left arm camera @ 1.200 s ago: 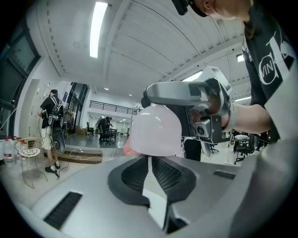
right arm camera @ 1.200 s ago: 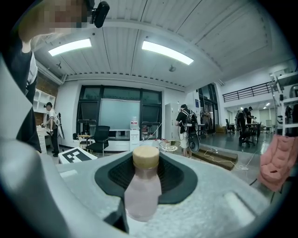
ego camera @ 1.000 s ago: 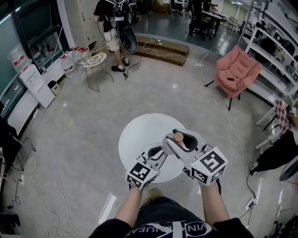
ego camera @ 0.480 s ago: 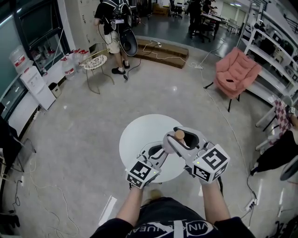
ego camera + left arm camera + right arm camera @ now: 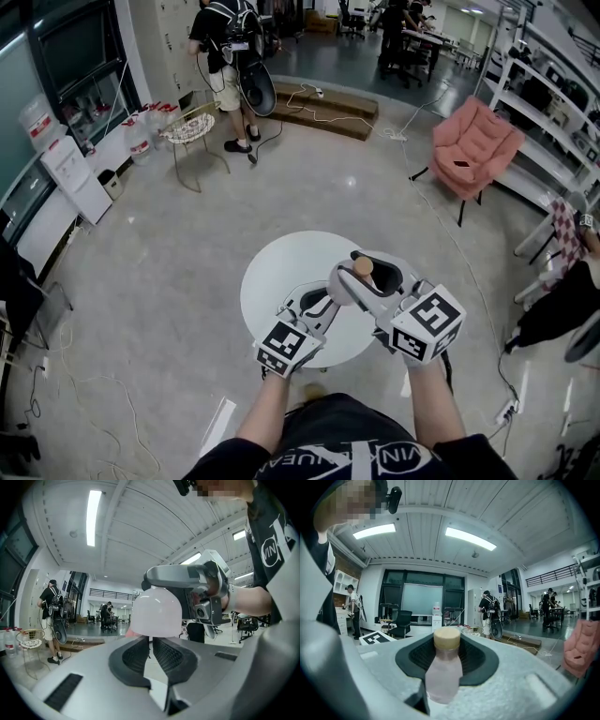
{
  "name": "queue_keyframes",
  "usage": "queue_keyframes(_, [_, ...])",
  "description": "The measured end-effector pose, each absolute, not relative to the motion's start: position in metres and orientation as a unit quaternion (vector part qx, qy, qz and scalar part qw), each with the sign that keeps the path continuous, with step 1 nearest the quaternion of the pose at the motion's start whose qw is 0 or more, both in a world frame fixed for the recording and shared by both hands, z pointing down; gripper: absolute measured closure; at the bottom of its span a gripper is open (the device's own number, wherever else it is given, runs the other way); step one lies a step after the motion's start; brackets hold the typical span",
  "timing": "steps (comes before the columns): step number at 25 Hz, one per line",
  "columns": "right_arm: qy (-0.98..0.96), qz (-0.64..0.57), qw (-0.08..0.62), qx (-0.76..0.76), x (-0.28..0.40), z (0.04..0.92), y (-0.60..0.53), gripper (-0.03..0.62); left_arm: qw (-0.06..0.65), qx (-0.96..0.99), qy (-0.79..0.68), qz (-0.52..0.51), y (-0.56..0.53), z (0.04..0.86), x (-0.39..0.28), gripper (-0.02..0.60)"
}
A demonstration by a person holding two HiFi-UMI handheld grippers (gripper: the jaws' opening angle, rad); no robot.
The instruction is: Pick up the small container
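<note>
The small container, a pale pinkish bottle (image 5: 443,673) with a tan cap (image 5: 362,266), sits between the jaws of my right gripper (image 5: 368,272), which is shut on its body and holds it above the round white table (image 5: 277,272). In the right gripper view it stands upright, cap away from the camera. My left gripper (image 5: 314,303) hovers just left of it and a little lower, jaws shut with nothing between them. In the left gripper view the bottle's rounded bottom (image 5: 156,613) shows as a white dome just beyond the fingertips (image 5: 140,649).
A pink armchair (image 5: 478,141) stands far right, with metal shelving (image 5: 553,89) behind it. At the far left are a wire chair (image 5: 192,127), a standing person (image 5: 225,47) and a white cabinet (image 5: 70,169). Cables trail across the floor around the table.
</note>
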State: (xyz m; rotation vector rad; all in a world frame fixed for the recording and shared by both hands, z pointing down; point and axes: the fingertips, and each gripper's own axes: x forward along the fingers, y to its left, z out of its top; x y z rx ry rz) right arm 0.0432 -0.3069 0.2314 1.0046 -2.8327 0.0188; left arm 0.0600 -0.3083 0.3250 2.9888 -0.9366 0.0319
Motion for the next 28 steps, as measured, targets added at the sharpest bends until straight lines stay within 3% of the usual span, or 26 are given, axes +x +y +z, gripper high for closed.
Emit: queue_keyframes(28, [-0.944, 0.016, 0.071, 0.323, 0.0412, 0.2389, -0.311, 0.461, 0.019, 0.952, -0.306, 0.014, -0.3105, 0.3326, 0.0583, 0.557])
